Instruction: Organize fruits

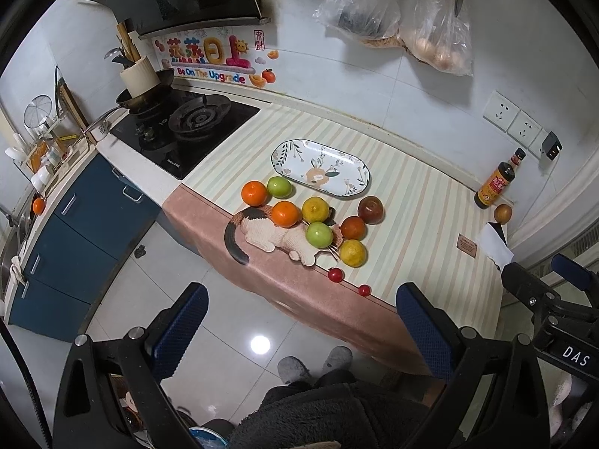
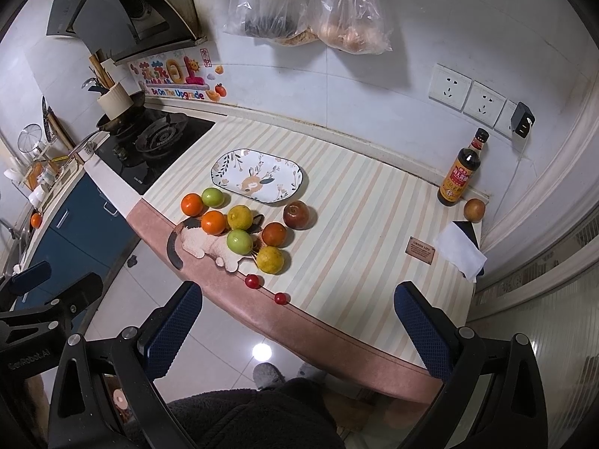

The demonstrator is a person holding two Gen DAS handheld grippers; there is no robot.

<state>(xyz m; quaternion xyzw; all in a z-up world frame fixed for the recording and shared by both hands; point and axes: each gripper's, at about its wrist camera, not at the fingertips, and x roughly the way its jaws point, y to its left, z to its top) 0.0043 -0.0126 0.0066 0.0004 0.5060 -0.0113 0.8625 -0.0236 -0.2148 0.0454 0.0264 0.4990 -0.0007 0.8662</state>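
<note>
**Start with the outermost fruit**

Both held back off the counter edge, left gripper (image 1: 299,331) and right gripper (image 2: 299,331), fingers spread wide, nothing pinched. 8 fruits (image 2: 239,230) clustered on the striped mat (image 2: 374,217), just before the bare patterned plate (image 2: 258,176); 2 cherry tomatoes (image 2: 252,281) nearer. Best approached from above, gripped gently across the middle, neighbours left undisturbed.

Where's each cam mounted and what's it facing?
Left wrist: on the left gripper, held above the floor, facing the counter's plate; own open fingers, right gripper, slippers show.
Right wrist: on the right gripper, further right, same facing; own open fingers, left gripper show.
Shared: plate, fruit cluster, vinegar bottle.
</note>
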